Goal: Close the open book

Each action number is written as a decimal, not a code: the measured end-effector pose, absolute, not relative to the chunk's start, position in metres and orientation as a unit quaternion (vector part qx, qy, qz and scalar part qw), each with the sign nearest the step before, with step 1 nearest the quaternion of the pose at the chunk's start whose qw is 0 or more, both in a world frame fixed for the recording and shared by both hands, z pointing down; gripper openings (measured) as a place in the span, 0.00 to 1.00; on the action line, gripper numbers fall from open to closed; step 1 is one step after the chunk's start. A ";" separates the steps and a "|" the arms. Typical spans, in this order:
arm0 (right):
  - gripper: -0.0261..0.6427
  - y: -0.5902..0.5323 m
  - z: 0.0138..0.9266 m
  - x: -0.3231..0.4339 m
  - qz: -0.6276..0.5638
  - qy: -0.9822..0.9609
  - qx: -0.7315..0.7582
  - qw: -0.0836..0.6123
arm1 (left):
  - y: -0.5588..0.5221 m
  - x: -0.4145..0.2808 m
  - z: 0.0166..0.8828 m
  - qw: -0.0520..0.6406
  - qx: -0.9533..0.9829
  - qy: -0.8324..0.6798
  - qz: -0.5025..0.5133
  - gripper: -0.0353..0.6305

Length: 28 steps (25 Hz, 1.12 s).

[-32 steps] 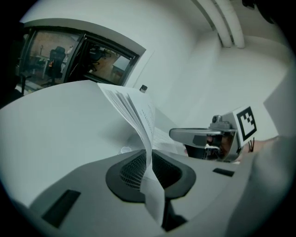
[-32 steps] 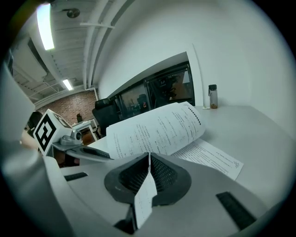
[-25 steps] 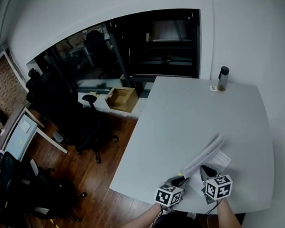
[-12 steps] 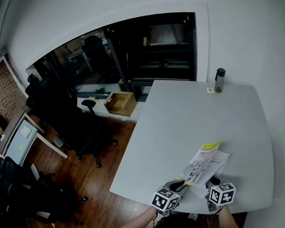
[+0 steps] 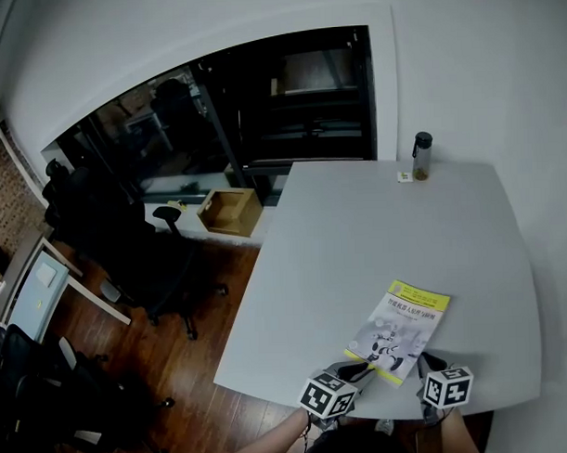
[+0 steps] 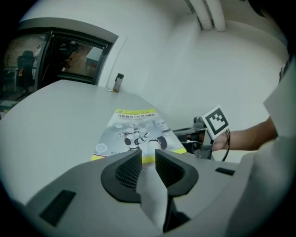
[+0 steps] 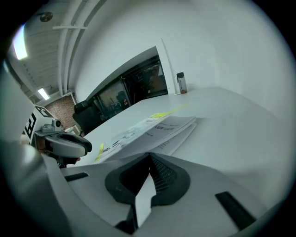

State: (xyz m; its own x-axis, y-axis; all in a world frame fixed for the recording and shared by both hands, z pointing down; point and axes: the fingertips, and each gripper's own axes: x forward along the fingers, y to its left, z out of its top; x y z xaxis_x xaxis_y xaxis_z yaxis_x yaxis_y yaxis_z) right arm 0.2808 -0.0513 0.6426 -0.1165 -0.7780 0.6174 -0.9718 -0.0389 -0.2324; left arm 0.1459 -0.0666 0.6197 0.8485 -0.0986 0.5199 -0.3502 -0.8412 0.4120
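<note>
The book [image 5: 399, 330] lies closed on the white table [image 5: 358, 228], its grey cover with yellow bands facing up. It also fills the middle of the left gripper view as the book [image 6: 134, 132]. My left gripper [image 5: 361, 368] sits just off the book's near left corner; its jaws have just been opening, and a narrow gap with nothing in it shows at the left gripper [image 6: 148, 155]. My right gripper [image 5: 427, 362] is at the book's near right corner, and the right gripper [image 7: 149, 157] is shut and empty. From there the book [image 7: 152, 129] shows slightly fanned page edges.
A dark-capped bottle [image 5: 420, 156] and a small card [image 5: 404, 176] stand at the table's far edge. Both grippers hang over the near edge. Left of the table, on the wooden floor, are office chairs [image 5: 126, 245] and an open cardboard box [image 5: 225, 212].
The raised pages and cover swung down to the right and the book now lies shut. The right gripper dropped back toward the table's near edge. The left gripper has come off the cover.
</note>
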 end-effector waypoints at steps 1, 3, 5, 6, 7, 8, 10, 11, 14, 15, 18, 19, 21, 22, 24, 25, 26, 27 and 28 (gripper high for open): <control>0.05 -0.047 0.643 0.286 0.319 -0.670 0.652 0.155 | -0.065 0.149 0.624 0.254 0.925 -0.119 0.256 0.18; 0.05 -0.042 0.641 0.294 0.316 -0.663 0.661 0.153 | -0.062 0.153 0.631 0.253 0.923 -0.115 0.266 0.18; 0.05 -0.040 0.633 0.295 0.303 -0.669 0.662 0.152 | -0.060 0.156 0.633 0.251 0.923 -0.116 0.267 0.18; 0.05 -0.041 0.628 0.292 0.294 -0.676 0.658 0.153 | -0.061 0.157 0.633 0.251 0.923 -0.120 0.265 0.18; 0.05 -0.043 0.623 0.286 0.285 -0.685 0.652 0.156 | -0.062 0.157 0.632 0.249 0.924 -0.125 0.263 0.18; 0.05 -0.044 0.619 0.278 0.276 -0.695 0.644 0.162 | -0.065 0.156 0.631 0.248 0.923 -0.132 0.261 0.18; 0.05 -0.047 0.614 0.258 0.263 -0.717 0.621 0.177 | -0.072 0.154 0.630 0.244 0.923 -0.149 0.257 0.18; 0.05 -0.048 0.615 0.249 0.261 -0.725 0.610 0.183 | -0.076 0.152 0.629 0.243 0.923 -0.155 0.256 0.18; 0.21 -0.048 0.621 0.221 0.269 -0.747 0.576 0.197 | -0.088 0.147 0.624 0.239 0.922 -0.168 0.253 0.18; 0.24 -0.048 0.623 0.212 0.271 -0.754 0.563 0.204 | -0.091 0.145 0.623 0.239 0.922 -0.171 0.252 0.18; 0.30 -0.045 0.632 0.190 0.255 -0.774 0.525 0.246 | -0.097 0.140 0.622 0.239 0.921 -0.177 0.251 0.18; 0.33 -0.044 0.638 0.186 0.242 -0.778 0.514 0.268 | -0.098 0.138 0.623 0.240 0.921 -0.178 0.250 0.18; 0.33 -0.043 0.648 0.183 0.207 -0.780 0.498 0.318 | -0.098 0.136 0.625 0.243 0.919 -0.181 0.251 0.18; 0.33 -0.043 0.651 0.183 0.192 -0.780 0.492 0.336 | -0.098 0.136 0.626 0.244 0.919 -0.182 0.252 0.18; 0.33 -0.041 0.653 0.185 0.182 -0.781 0.483 0.352 | -0.096 0.137 0.626 0.245 0.919 -0.180 0.252 0.18; 0.33 -0.041 0.653 0.187 0.182 -0.782 0.480 0.352 | -0.094 0.139 0.625 0.244 0.919 -0.178 0.252 0.18; 0.33 -0.040 0.653 0.189 0.182 -0.783 0.478 0.352 | -0.093 0.141 0.624 0.243 0.920 -0.176 0.251 0.18; 0.33 -0.040 0.653 0.192 0.182 -0.784 0.478 0.352 | -0.091 0.143 0.623 0.243 0.921 -0.174 0.251 0.18; 0.33 -0.039 0.654 0.196 0.181 -0.783 0.480 0.352 | -0.089 0.146 0.622 0.244 0.921 -0.172 0.250 0.18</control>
State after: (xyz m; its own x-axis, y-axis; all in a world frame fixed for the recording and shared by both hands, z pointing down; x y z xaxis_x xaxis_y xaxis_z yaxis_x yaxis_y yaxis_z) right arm 0.1958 -0.0386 0.6535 -0.2919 -0.6238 0.7251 -0.8787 0.4743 0.0544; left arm 0.1458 -0.0887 0.6224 0.8162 -0.1944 0.5440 -0.4380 -0.8222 0.3634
